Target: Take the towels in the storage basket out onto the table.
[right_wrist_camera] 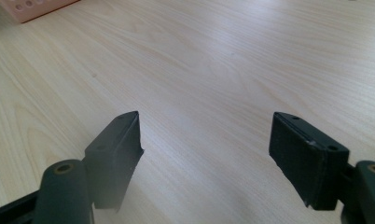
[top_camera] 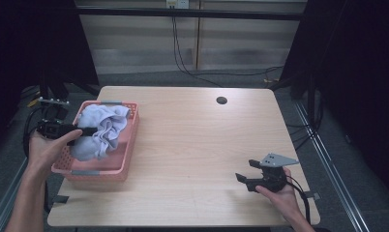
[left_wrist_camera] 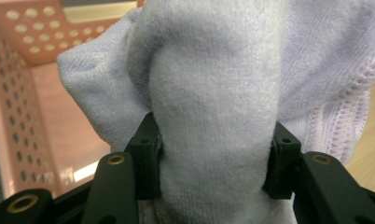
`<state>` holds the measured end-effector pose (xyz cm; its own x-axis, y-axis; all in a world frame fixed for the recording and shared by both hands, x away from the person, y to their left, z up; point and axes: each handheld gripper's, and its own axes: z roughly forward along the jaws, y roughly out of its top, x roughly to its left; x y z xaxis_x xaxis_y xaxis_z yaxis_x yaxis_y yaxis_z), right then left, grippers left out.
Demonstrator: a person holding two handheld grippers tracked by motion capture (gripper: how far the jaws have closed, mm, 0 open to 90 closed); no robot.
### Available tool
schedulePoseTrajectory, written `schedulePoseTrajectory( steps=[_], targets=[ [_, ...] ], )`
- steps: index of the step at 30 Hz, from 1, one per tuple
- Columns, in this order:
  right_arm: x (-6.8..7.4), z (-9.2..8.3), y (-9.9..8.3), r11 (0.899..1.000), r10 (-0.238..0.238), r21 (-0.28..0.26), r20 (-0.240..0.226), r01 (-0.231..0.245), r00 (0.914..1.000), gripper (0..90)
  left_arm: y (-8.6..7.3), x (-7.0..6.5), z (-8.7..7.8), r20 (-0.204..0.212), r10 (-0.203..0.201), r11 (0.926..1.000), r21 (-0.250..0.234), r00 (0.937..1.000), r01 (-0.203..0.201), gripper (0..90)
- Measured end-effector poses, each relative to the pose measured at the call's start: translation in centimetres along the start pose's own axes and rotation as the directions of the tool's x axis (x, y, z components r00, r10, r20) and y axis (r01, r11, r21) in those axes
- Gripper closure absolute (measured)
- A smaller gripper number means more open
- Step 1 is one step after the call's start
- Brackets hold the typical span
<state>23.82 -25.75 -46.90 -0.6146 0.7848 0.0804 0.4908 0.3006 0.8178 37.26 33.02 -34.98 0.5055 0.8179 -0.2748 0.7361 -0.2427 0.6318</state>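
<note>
A: Towel (left_wrist_camera: pixel 213 116) is what the step turns on: a pale lilac cloth, bunched, with a thick fold pinched between the jaws of the left gripper (top_camera: pixel 88 131). Most of it is seen heaped in the pink basket (top_camera: pixel 127 159) at the table's left edge.

B: How should the lift be done well?

A: The pinch should be kept firm, since a fat roll of soft pile can be squeezed out sideways. A straight rise is advised until the hanging part is free of the perforated basket wall, so that the basket is not dragged or tipped along with it. The stitched hem (left_wrist_camera: pixel 344 126) at the side is loose and could catch on the rim.

B: And the pose of the left hand?

A: The left hand (top_camera: pixel 50 145) is held at the basket's outer side, with the gripper pointed roughly level across the basket towards the table's middle. The forearm comes in from the bottom left.

B: The other side?

A: The right gripper (right_wrist_camera: pixel 206 140) is held low over the bare wooden table (top_camera: pixel 192 140) near its front right corner, well apart from the basket. Its jaws are spread wide, and nothing is between them.
</note>
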Motion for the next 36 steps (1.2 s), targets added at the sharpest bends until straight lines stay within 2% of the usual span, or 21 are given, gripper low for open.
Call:
schedulePoseTrajectory(
  steps=[5,8,10,13,18,22,25,28,29,31,36],
  targets=[
    [0.0,-0.1,0.0,1.000,-0.002,-0.002,0.002,0.002,1.0000,24.9,0.5,-1.8,0.1,0.004,0.032,0.9994,-0.008,0.9995,-0.032,50.0],
    [0.0,-0.1,0.0,1.000,-0.001,-0.002,0.001,0.001,1.0000,24.9,0.8,-3.0,0.3,0.004,0.066,0.9978,-0.006,0.9978,-0.066,50.0],
    [0.0,-0.1,0.0,1.000,-0.002,-0.002,0.001,0.002,1.0000,24.8,1.0,-3.8,0.3,0.017,0.075,0.9972,-0.009,0.9971,-0.074,50.0],
    [-0.1,-0.1,0.0,1.000,-0.001,-0.003,-0.001,0.001,1.0000,24.8,1.4,-5.1,0.4,0.008,0.098,0.9951,-0.011,0.9952,-0.098,50.1],
    [0.0,0.0,0.0,1.000,-0.003,-0.002,-0.002,0.003,1.0000,24.8,2.2,-6.7,0.9,0.043,0.121,0.9925,-0.020,0.9916,-0.121,50.1],
    [-0.1,-0.1,0.1,1.000,-0.002,-0.005,-0.001,0.002,1.0000,24.8,2.9,-8.0,1.8,0.049,0.150,0.9886,-0.018,0.9874,-0.149,50.0],
    [-0.1,-0.1,0.1,1.000,-0.001,-0.006,-0.001,0.001,1.0000,24.8,3.4,-8.9,2.5,0.087,0.169,0.9855,-0.032,0.9818,-0.167,50.0],
    [-0.1,-0.1,0.1,1.000,-0.002,-0.006,0.000,0.002,1.0000,24.7,3.8,-10.1,3.4,0.089,0.206,0.9785,-0.014,0.9744,-0.206,50.1],
    [-0.1,-0.1,0.1,1.000,-0.003,-0.006,-0.001,0.003,1.0000,24.8,3.9,-10.5,3.8,0.099,0.206,0.9786,-0.016,0.9736,-0.205,50.1],
    [-0.1,-0.1,0.1,1.000,-0.004,-0.007,-0.002,0.004,1.0000,24.8,4.1,-11.2,4.3,0.130,0.221,0.9751,-0.015,0.9665,-0.221,50.1],
    [-0.2,-0.2,0.1,1.000,-0.001,-0.009,-0.002,0.001,1.0000,24.7,4.9,-12.9,5.3,0.148,0.239,0.9708,-0.023,0.9596,-0.239,50.0]
  ],
)
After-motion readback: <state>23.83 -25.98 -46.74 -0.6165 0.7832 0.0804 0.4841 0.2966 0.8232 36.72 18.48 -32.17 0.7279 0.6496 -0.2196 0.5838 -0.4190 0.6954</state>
